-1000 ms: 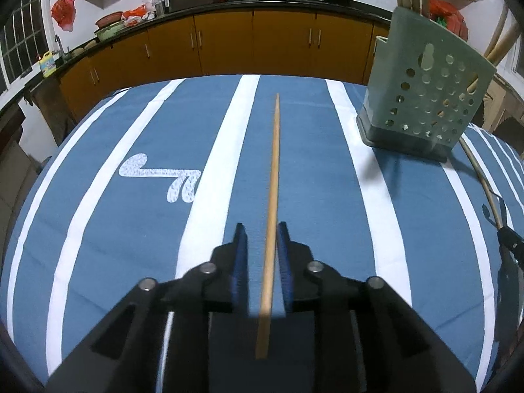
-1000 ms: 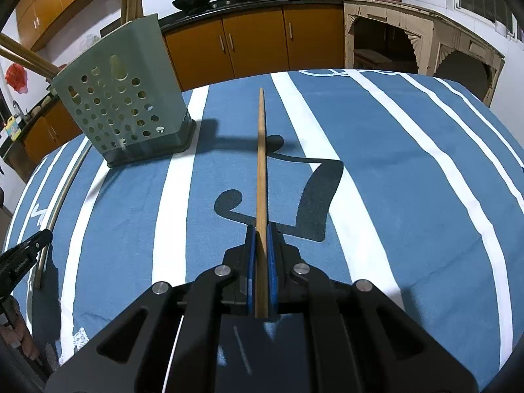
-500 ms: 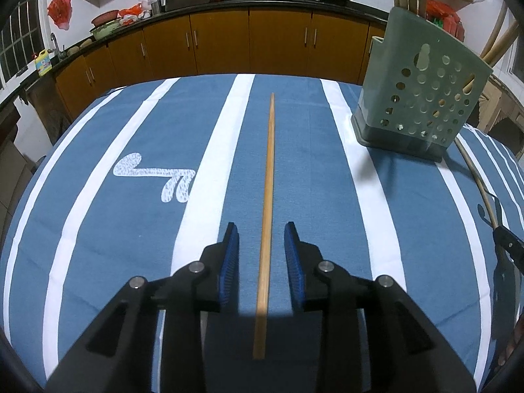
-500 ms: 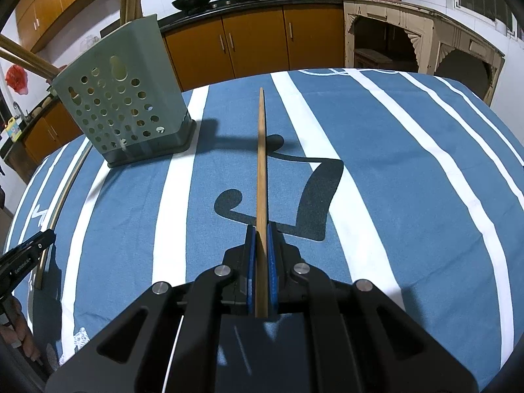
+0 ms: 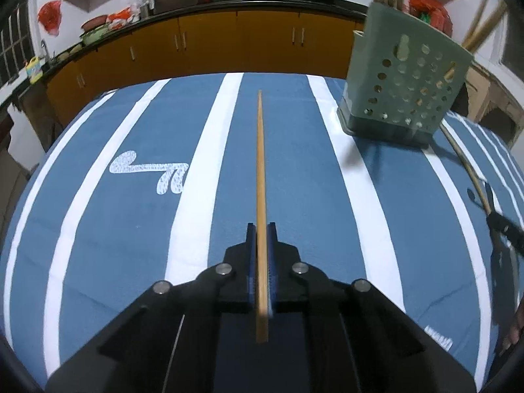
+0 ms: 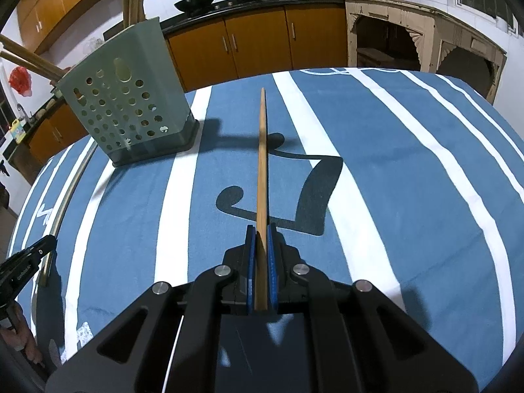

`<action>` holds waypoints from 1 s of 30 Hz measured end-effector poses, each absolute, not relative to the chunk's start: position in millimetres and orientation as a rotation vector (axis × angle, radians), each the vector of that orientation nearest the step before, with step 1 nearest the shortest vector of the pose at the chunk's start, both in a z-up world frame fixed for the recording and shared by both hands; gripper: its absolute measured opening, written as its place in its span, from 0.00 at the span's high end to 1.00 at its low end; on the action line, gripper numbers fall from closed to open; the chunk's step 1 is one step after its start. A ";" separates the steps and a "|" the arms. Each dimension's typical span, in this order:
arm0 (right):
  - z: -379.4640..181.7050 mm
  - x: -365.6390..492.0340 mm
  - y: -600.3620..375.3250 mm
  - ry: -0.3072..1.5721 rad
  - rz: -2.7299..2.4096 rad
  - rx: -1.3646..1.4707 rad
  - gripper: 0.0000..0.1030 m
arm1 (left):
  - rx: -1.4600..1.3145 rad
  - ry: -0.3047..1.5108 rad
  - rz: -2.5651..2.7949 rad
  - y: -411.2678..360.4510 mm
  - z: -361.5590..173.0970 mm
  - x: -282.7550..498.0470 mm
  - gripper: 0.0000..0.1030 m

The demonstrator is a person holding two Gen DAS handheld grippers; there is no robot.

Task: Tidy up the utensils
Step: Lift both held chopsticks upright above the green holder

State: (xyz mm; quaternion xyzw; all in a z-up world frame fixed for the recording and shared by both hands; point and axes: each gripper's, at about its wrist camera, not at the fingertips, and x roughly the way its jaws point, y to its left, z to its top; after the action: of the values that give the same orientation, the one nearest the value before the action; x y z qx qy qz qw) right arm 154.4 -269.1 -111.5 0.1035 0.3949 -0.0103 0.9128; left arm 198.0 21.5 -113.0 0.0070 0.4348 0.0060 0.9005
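Step in hand: both grippers loaded w/ one chopstick each, pickup looks done, drop-off into the holder not yet made. Left gripper (image 5: 261,229) is pinched tight on a wooden chopstick (image 5: 260,163); blue pads press both sides near its butt end, shaft runs straight out ahead w/ the tip over the blue striped tablecloth (image 5: 294,170). Whether that stick is clear of the cloth or resting on it can't be told from this view. Right gripper (image 6: 261,231) likewise clamped on its own chopstick (image 6: 262,150), gripped near the thick end; this one is plainly in the air, since its shadow and the gripper's fall on the cloth (image 6: 393,150) beyond it. The green perforated utensil holder (image 5: 402,78) stands upright on the table, off to the right of the left gripper and, in the right wrist view (image 6: 127,98), off to the left, i.e. between the two. It already has several sticks poking out the top. One more thin rod lies on the cloth beside the holder's base; can't tell exactly what it is. Next move, as I judge it: swing a stick up near vertical, tip down, line it over the holder's open top, then release. Needs care, the sticks are long and a tip could catch the rim or knock the ones inside.
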 end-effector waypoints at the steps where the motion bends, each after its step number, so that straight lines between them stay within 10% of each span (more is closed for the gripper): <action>1: -108.0 152.2 -270.4 0.799 -0.021 0.213 0.92 | 0.028 0.902 0.007 21.3 -112.7 196.0 0.93; 30: 24.4 126.9 -295.8 0.392 -0.008 0.199 0.92 | -0.083 0.535 -0.067 41.8 35.7 166.2 0.93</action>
State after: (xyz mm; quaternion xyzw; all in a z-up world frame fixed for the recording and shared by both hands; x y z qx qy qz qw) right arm 126.9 -295.8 24.4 0.0989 0.1943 -0.0038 0.9759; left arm 166.2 41.8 35.7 -0.0407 0.2642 -0.0332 0.9630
